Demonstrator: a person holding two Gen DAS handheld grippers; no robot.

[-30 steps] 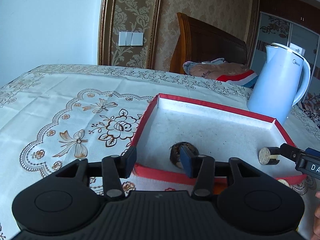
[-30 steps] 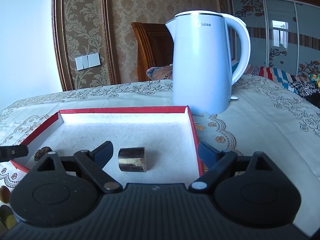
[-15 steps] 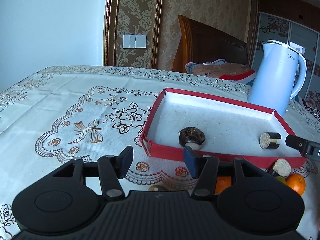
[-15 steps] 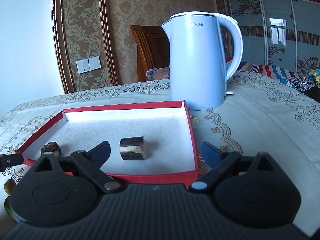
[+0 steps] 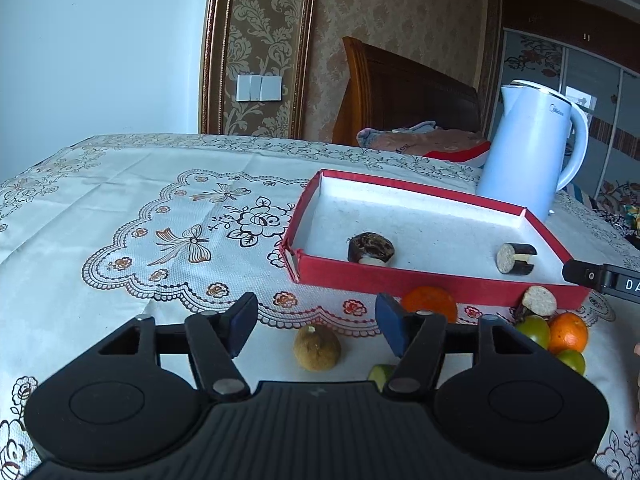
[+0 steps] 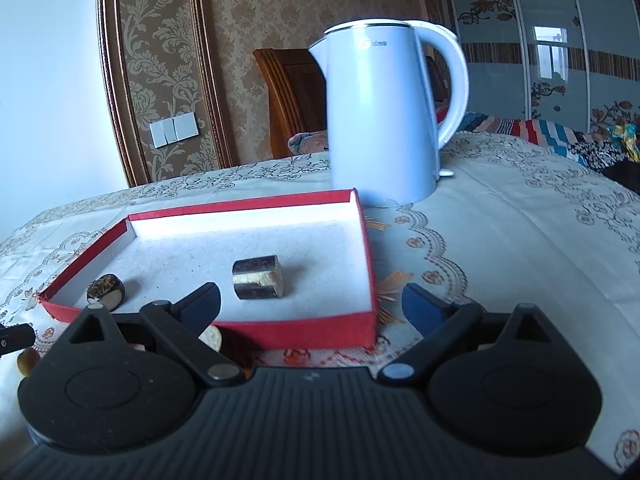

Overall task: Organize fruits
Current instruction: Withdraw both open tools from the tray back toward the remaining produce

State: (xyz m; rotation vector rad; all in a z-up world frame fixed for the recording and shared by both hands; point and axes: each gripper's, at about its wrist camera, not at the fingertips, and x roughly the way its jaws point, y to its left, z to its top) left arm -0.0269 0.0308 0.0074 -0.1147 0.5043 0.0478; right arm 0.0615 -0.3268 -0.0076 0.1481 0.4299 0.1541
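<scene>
A red tray (image 5: 420, 277) with a white floor holds a dark round fruit piece (image 5: 371, 247) and a dark cut cylinder piece (image 5: 515, 257). In the right wrist view the tray (image 6: 304, 326) holds the same round piece (image 6: 105, 290) and cylinder piece (image 6: 259, 277). My left gripper (image 5: 316, 326) is open and empty, in front of the tray, above a brown fruit (image 5: 317, 347). An orange (image 5: 430, 302), another orange (image 5: 568, 332), green fruits (image 5: 534, 330) and a cut piece (image 5: 540, 300) lie by the tray's near wall. My right gripper (image 6: 310, 304) is open and empty at the tray's near edge.
A pale blue electric kettle (image 5: 532, 156) stands behind the tray's far right corner; it shows large in the right wrist view (image 6: 384, 120). A floral tablecloth (image 5: 140, 220) covers the table. A wooden chair (image 5: 400, 92) with folded cloth stands beyond the far edge.
Both grippers have pulled back from the tray toward me. The left one has left the round piece in the tray, and the loose fruits in front of the tray have come into view.
</scene>
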